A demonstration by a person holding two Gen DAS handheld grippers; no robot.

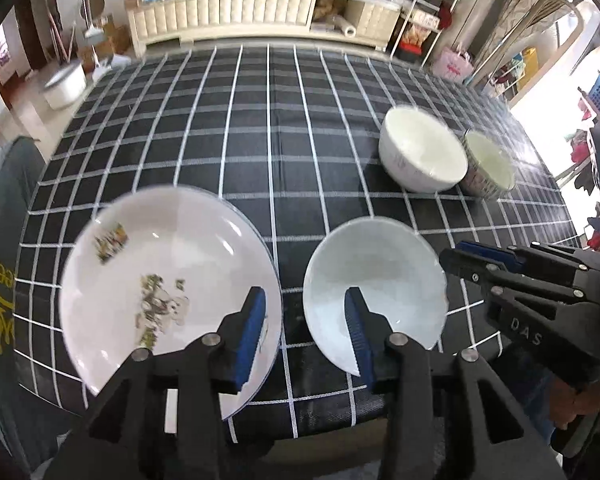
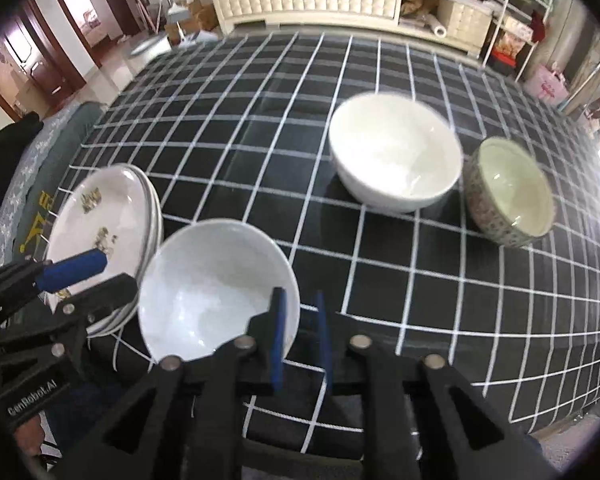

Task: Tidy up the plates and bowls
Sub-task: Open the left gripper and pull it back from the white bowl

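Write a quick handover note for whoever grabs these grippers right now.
Left gripper: open, empty, above the gap between the plates and the pale bowl.
Right gripper: open, empty, over the pale bowl's near rim.
Plates are stacked at the table's near left; pale bowl sits beside them.
White bowl and patterned bowl stand farther back on the right, side by side.
Done: plates stacked.
Left: the three bowls stand unstacked, probably nest them.

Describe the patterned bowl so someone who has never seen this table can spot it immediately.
Start at the black tablecloth with white grid lines and go to its far right side, where two bowls sit side by side. The patterned bowl is the outer, smaller one. Unlike the plain white bowl beside it, its outside wall carries a dense speckled pattern.
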